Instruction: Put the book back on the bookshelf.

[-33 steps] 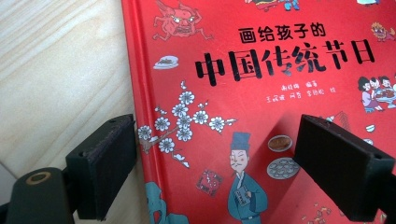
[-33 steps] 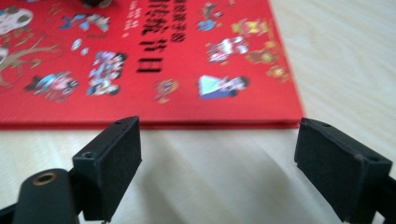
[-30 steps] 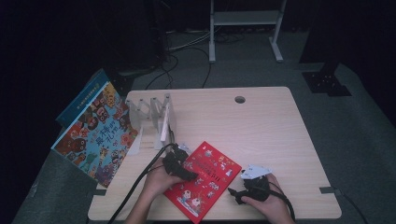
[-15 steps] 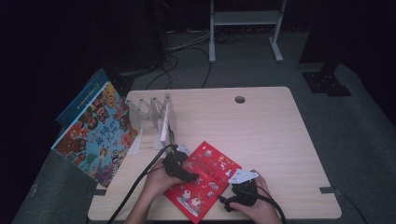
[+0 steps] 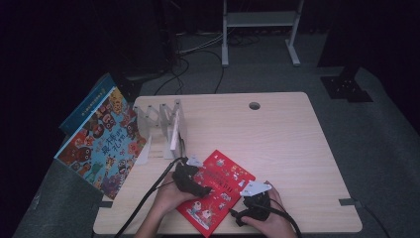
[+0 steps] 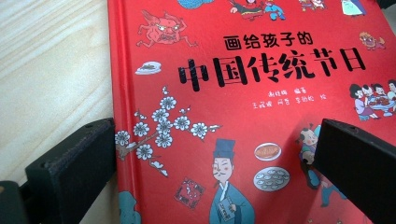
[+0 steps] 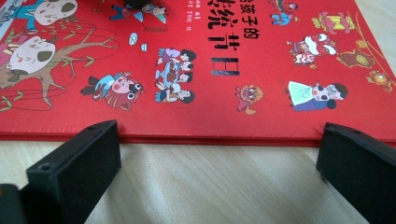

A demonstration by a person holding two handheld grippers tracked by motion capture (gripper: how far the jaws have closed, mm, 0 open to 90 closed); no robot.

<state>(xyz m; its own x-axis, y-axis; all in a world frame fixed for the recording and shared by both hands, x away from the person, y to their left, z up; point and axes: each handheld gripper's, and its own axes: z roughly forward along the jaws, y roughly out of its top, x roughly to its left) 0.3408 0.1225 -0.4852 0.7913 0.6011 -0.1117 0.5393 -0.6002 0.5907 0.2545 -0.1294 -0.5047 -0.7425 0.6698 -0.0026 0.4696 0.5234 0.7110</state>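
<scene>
A red picture book [image 5: 215, 191] with Chinese title lettering lies flat near the table's front edge. My left gripper [image 5: 200, 187] hovers over its left part. In the left gripper view the red book [image 6: 243, 70] passes under my left gripper [image 6: 215, 172]: one jaw is over bare wood beside the spine, the other over the cover. These jaws have just been opening, and neither pad presses on anything. My right gripper [image 5: 241, 214] sits at the book's near right edge. In the right gripper view the book's edge [image 7: 210, 133] lies just ahead of my right gripper [image 7: 217, 172], whose jaws have just opened wide over bare table.
A white slotted book rack [image 5: 163, 126] stands at the table's left rear with one thin white book in it. A large colourful picture book [image 5: 101, 141] leans off the left edge. A cable hole [image 5: 254, 105] is at the back. Cables trail off the front left.
My right gripper has slid left to the red book's near edge, and its jaws have spread. The left hand has stayed about where it was.
</scene>
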